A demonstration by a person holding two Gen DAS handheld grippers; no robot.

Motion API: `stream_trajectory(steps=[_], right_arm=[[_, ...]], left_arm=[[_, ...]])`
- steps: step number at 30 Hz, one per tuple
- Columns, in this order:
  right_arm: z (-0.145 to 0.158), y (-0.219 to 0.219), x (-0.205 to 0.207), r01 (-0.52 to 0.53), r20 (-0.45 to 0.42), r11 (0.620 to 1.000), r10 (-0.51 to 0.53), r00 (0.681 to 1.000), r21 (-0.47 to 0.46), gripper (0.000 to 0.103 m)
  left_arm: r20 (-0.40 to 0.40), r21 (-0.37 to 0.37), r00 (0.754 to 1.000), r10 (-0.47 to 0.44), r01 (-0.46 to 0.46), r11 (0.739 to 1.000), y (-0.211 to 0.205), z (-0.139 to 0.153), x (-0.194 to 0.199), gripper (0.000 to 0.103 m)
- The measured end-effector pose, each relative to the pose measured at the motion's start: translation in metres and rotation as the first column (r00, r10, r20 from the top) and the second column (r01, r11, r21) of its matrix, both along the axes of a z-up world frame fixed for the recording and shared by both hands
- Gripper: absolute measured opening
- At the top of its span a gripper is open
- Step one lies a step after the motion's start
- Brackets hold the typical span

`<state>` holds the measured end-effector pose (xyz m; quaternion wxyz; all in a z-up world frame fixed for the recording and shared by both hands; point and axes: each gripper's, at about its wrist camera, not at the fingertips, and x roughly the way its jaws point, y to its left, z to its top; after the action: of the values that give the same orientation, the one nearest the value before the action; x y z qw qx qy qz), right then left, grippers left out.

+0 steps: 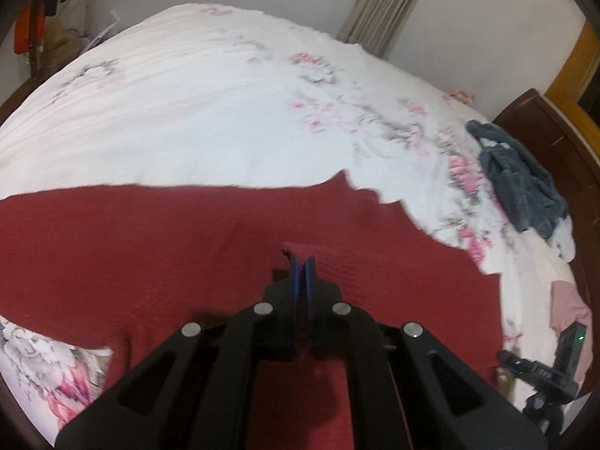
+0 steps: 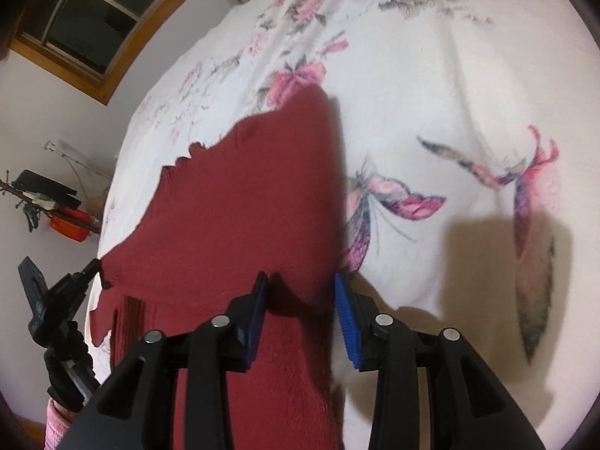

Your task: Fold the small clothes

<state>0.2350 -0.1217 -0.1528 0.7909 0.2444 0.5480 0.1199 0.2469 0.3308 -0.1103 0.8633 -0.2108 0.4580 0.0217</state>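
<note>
Now, step in hand: a fold of the dark red knitted sweater (image 1: 168, 255) looks under way, judged from one pinched ribbed edge.
Sweater: it lies spread flat on the white bedspread printed with pink flowers and butterflies (image 1: 195, 112), its scalloped hem toward the far side.
Left gripper (image 1: 302, 268): blue pads clenched together on a ribbed red edge, probably a cuff, lifted just above the sweater body.
Right gripper (image 2: 302, 300): released, jaws wide apart, straddling the sweater's right-hand edge, one pad over the knit, the other over the bedspread; grasping nothing.
Far right of bed: a crumpled grey-blue fleecy garment (image 1: 521, 183) waits, well apart.
Next move: likely the left carries its edge across the body and lets go, while the right closes on its side.
</note>
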Motion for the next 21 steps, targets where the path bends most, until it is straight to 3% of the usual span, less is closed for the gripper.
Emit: stream_trajectory(steps=[8,10,12,16,21], right_arm=[[-0.015,0.010,0.003,-0.030,-0.024,0.996,0.028,0.999,-0.085,0.031],[-0.007,0.011,0.003,-0.042,-0.030,0.993,0.039,0.999,-0.111,0.031],[0.014,0.013,-0.002,-0.035,0.018,0.988,0.039,0.999,-0.152,0.034],[0.053,0.033,-0.011,-0.079,0.116,0.985,0.097,0.988,-0.151,0.034],[0.035,0.064,-0.004,-0.140,0.042,0.979,0.147,0.988,-0.145,0.034]], left_arm=[[-0.134,0.029,0.991,-0.014,0.018,0.999,0.014,-0.049,-0.006,0.006],[-0.122,0.016,0.992,0.017,-0.015,1.000,0.029,-0.042,-0.014,0.011],[-0.087,0.028,0.996,0.019,-0.016,0.999,0.033,-0.027,-0.021,0.011],[-0.008,0.070,0.998,-0.057,0.057,0.996,0.010,0.006,-0.025,0.030],[-0.021,0.037,0.985,-0.169,0.169,0.985,-0.037,0.000,-0.015,0.036]])
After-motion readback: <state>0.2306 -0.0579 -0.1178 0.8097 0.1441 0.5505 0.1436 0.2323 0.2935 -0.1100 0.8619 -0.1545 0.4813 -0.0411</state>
